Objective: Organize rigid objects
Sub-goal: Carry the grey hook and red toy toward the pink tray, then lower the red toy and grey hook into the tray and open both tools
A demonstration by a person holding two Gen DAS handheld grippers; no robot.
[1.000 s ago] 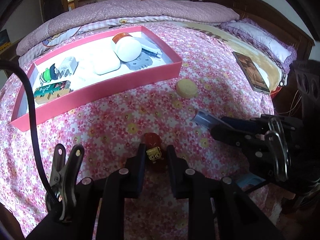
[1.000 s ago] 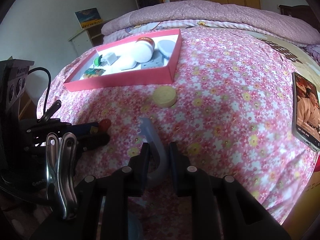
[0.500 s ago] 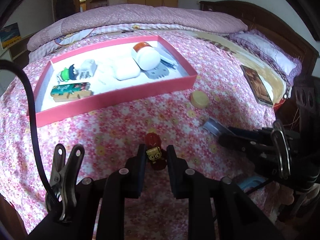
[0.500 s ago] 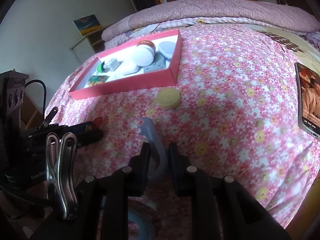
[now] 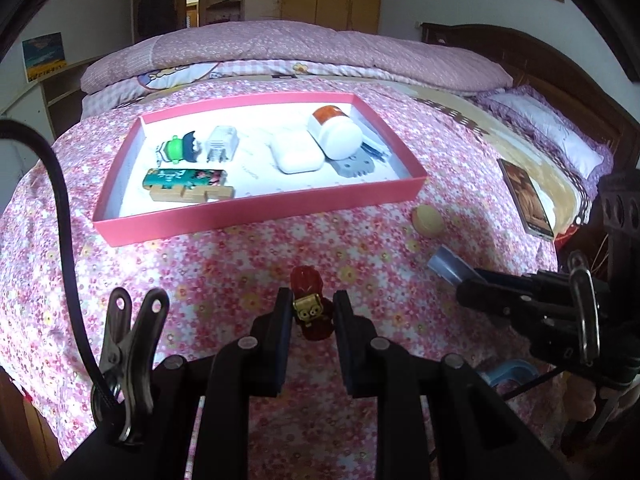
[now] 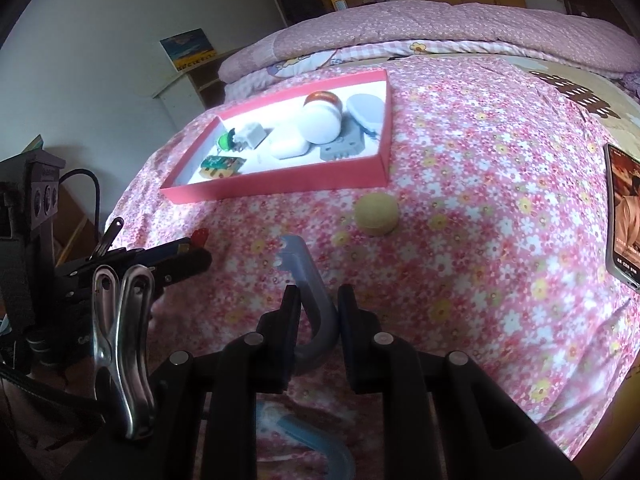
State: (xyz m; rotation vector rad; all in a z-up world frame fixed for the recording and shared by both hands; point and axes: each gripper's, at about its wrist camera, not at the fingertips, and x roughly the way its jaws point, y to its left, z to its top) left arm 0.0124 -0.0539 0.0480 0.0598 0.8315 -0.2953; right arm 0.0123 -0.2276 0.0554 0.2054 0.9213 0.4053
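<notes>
My left gripper [image 5: 311, 312] is shut on a small red and gold toy figure [image 5: 310, 307], held above the flowered bedspread. My right gripper [image 6: 318, 312] is shut on a grey-blue curved hook [image 6: 306, 276]; it also shows in the left wrist view [image 5: 448, 266]. A pink tray [image 5: 256, 218] lies further up the bed and holds a white jar with an orange cap [image 5: 336, 134], a white case [image 5: 296, 154], a charger [image 5: 222, 144], a green toy [image 5: 178, 150] and a grey plate [image 5: 354, 164]. A round yellow lid [image 5: 429, 218] lies on the bedspread right of the tray.
A phone [image 6: 624, 216] lies on the bed at the right. A second blue hook [image 6: 316, 444] lies below my right gripper. A folded quilt [image 5: 300, 52] and a pillow [image 5: 560, 136] lie at the head of the bed. The bed edge is close below both grippers.
Both grippers have risen and tilted up with their objects, so the tray sits lower and more central in view. The grips have not changed.
</notes>
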